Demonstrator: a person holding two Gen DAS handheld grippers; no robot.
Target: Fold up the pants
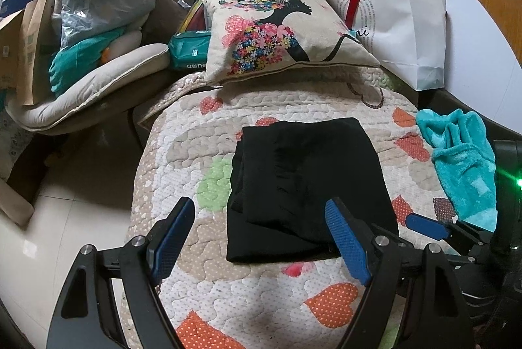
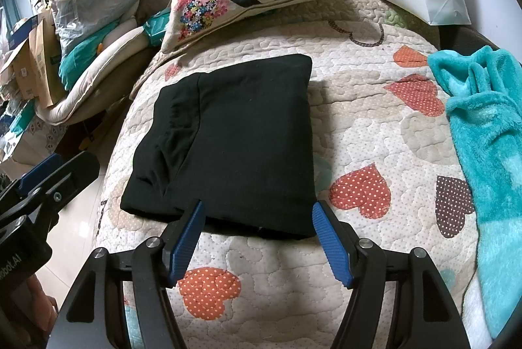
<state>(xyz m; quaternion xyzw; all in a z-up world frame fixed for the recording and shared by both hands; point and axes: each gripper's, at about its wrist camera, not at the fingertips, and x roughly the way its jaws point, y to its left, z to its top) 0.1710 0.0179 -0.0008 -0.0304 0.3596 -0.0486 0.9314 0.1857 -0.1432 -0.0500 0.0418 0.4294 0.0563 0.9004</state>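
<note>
On the quilt (image 2: 375, 127), folded black pants (image 2: 235, 137) lie just beyond both grippers. Left fingers (image 1: 345, 238) wide apart, holding nothing; right fingers (image 2: 329, 241) likewise.

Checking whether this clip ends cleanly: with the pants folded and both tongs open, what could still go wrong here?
1. The left tongs and right tongs both hover open at the near edge of the pants; a forward drift could catch that edge and undo the fold.
2. The pants' left side shows loose, uneven layers, which might slump apart if nudged.
3. The pants lie near the quilt's left edge, so a push that way might slide them off.
</note>
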